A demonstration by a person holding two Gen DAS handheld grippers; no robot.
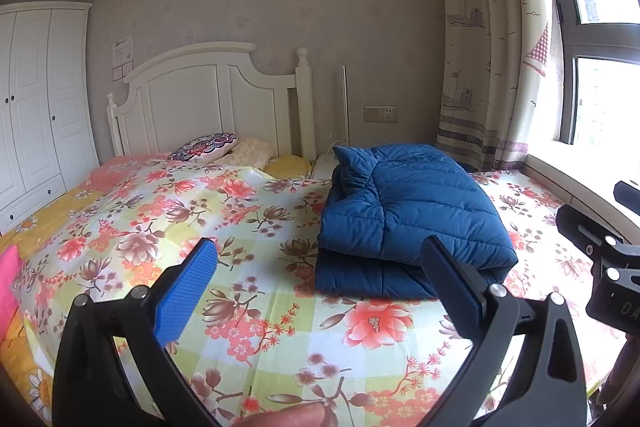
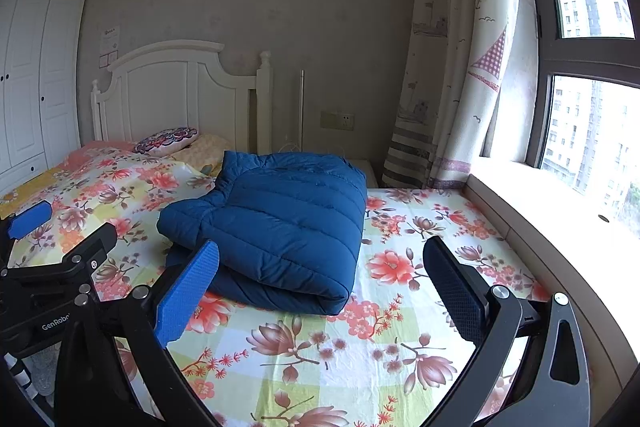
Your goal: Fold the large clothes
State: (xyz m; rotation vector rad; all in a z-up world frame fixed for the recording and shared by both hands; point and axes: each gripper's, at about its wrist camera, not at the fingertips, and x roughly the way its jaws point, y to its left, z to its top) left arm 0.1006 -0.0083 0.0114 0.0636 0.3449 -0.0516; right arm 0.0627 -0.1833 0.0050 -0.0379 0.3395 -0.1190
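A blue quilted jacket point(image 1: 412, 219) lies folded into a thick bundle on the floral bedsheet point(image 1: 240, 227). It also shows in the right wrist view point(image 2: 280, 223). My left gripper point(image 1: 320, 247) is open and empty, held above the sheet just short of the jacket's near edge. My right gripper point(image 2: 320, 247) is open and empty, also just short of the jacket, with its left finger beside the near fold. The left gripper's body shows at the left of the right wrist view point(image 2: 60, 267).
A white headboard point(image 1: 200, 99) and patterned pillows point(image 1: 204, 146) stand at the far end of the bed. A white wardrobe point(image 1: 36, 99) is at the left. A curtain point(image 1: 488, 47), window sill point(image 2: 560, 207) and window border the right side.
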